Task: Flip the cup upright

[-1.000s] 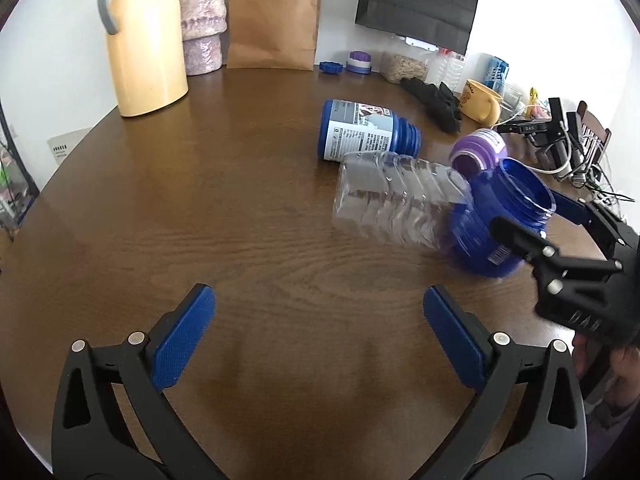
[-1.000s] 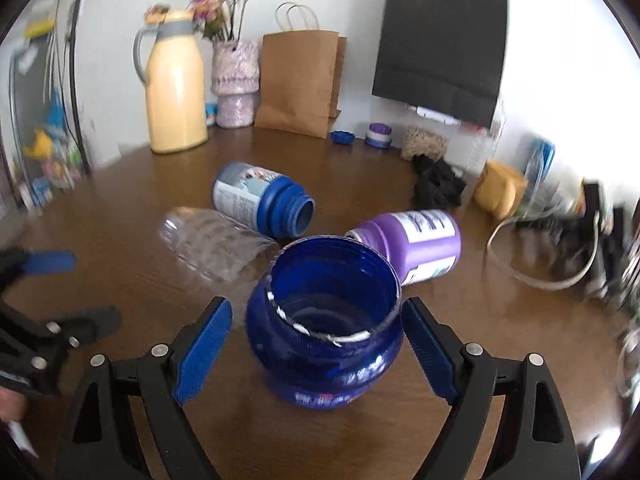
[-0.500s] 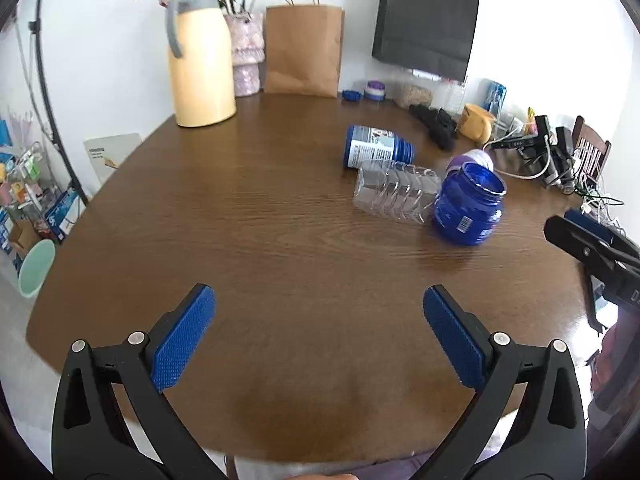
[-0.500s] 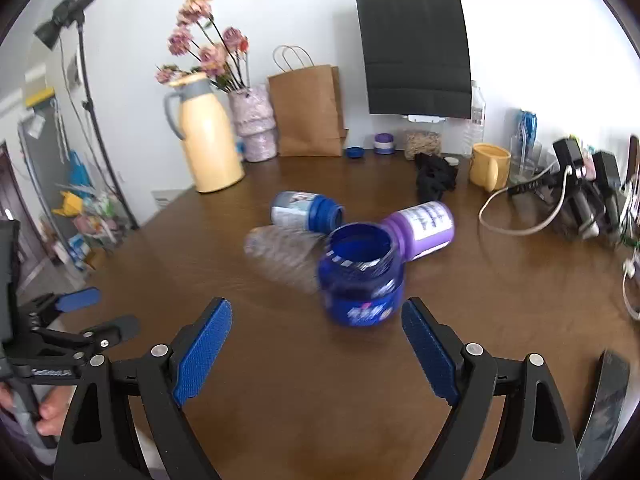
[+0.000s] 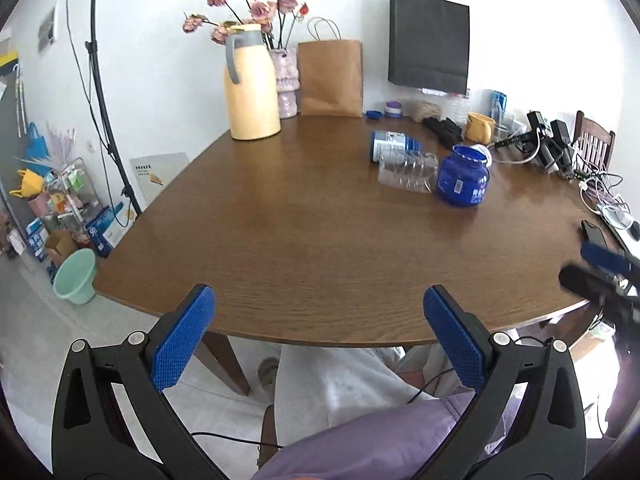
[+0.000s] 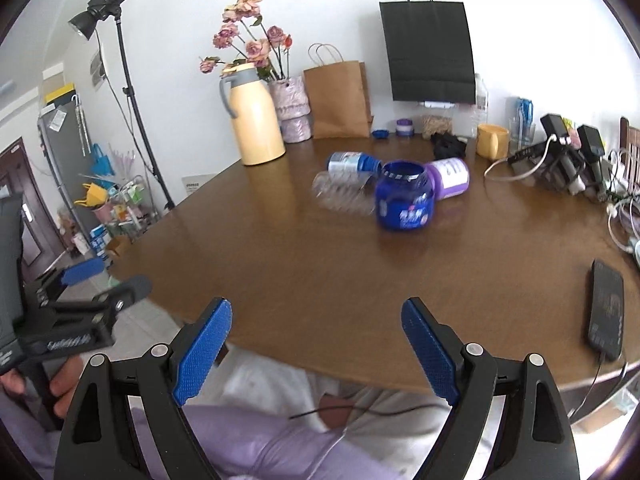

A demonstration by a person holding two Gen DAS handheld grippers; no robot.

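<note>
The dark blue cup-like jar (image 5: 464, 178) stands upright with its mouth up on the brown table (image 5: 320, 232); it also shows in the right wrist view (image 6: 405, 196). My left gripper (image 5: 320, 336) is open and empty, held back over the table's near edge. My right gripper (image 6: 316, 348) is open and empty, also back at the near edge, far from the jar. Each gripper shows at the side of the other's view.
A clear bottle (image 6: 340, 196), a blue-capped bottle (image 6: 352, 162) and a purple jar (image 6: 450, 178) lie beside the blue jar. A yellow thermos (image 6: 256, 118), vase, paper bags, mug (image 6: 492, 141) and cables line the far side. A phone (image 6: 606, 308) lies at the right edge.
Both grippers have pulled back from the blue jar toward the near table edge. The jar, between the right fingers a second ago, now stands free and upright.
</note>
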